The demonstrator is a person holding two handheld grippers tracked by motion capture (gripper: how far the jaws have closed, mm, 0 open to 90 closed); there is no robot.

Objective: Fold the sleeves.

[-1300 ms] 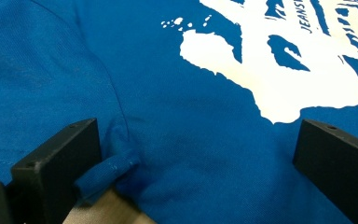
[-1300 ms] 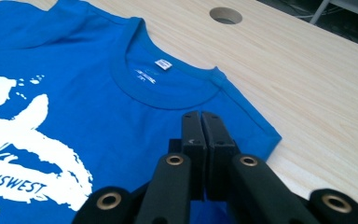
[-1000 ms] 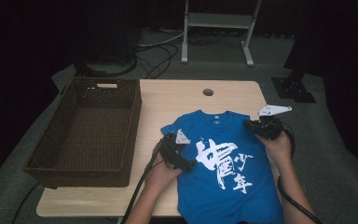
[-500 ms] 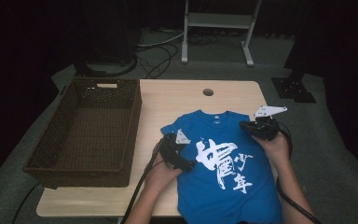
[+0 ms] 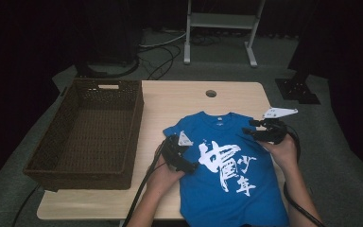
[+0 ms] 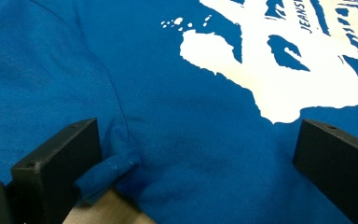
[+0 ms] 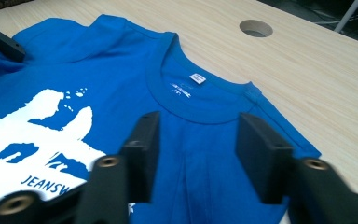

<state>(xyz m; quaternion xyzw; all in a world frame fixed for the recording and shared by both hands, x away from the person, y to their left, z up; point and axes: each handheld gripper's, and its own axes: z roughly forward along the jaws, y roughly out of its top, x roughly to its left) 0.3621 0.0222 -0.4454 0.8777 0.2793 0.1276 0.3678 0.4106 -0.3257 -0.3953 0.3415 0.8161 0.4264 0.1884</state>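
Note:
A blue T-shirt (image 5: 217, 137) with a white print lies flat on the table, collar toward the far edge. My left gripper (image 5: 189, 165) rests on the shirt's left side by the sleeve. Its jaws stand wide open over the cloth (image 6: 168, 93), and a small folded sleeve edge (image 6: 107, 170) lies against one jaw. My right gripper (image 5: 251, 131) sits at the shirt's right shoulder. Its jaws (image 7: 198, 135) have just been opening and stand apart, and a slack crease of the shirt (image 7: 121, 60) runs between them without being pinched.
A dark wicker basket (image 5: 132, 127) stands on the left part of the wooden table (image 5: 170, 104). Beyond the collar is a round cable hole (image 5: 211, 93). Cables and a metal stand (image 5: 217, 21) are on the floor behind the table.
The right gripper's jaws stand wider apart than before. Both hands and the shirt have stayed where they were.

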